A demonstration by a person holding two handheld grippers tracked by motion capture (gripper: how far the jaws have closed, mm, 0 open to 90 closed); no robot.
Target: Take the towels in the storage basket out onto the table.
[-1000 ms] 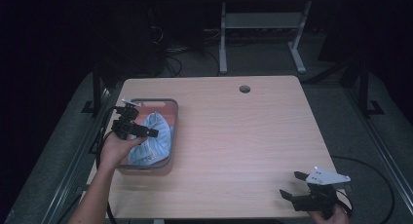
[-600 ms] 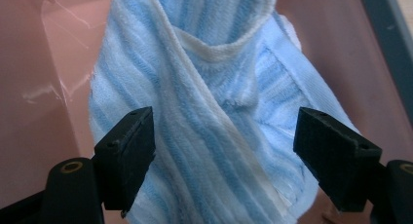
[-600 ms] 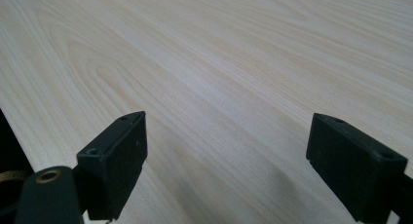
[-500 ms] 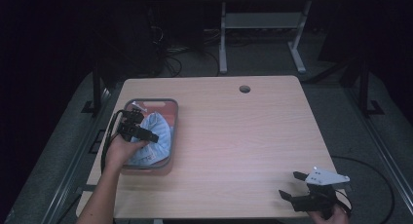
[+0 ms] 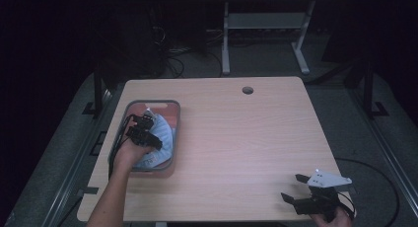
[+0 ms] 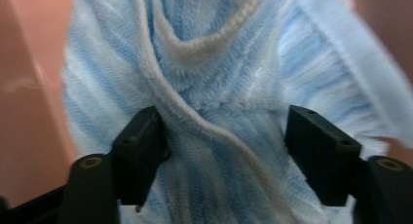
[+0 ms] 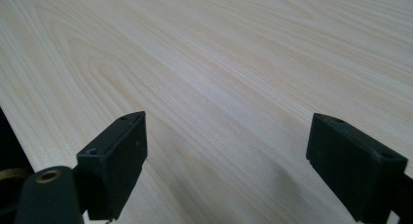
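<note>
A light blue striped cloth (image 5: 166,138) lies bunched in a pink tray (image 5: 153,103) at the table's left. My left gripper (image 5: 147,130) is pushed down into it. In the left gripper view the cloth (image 6: 219,63) bulges between the two black jaws of that gripper (image 6: 221,131), which have just been closing and still stand apart, the left pad touching a fold. The tray's pink wall (image 6: 29,87) shows beside the cloth. My right gripper (image 5: 292,187) rests open at the table's front right corner, with only bare wood between its jaws (image 7: 226,136).
The wooden table (image 5: 246,133) has a round cable hole (image 5: 247,90) near its far edge. A metal stand (image 5: 261,29) and cables lie on the dark floor behind it. The table's edge (image 7: 14,131) runs close by the right gripper.
The left hand has sunk toward the near end of the tray and into the cloth, and its jaws have narrowed. The right gripper has kept still.
</note>
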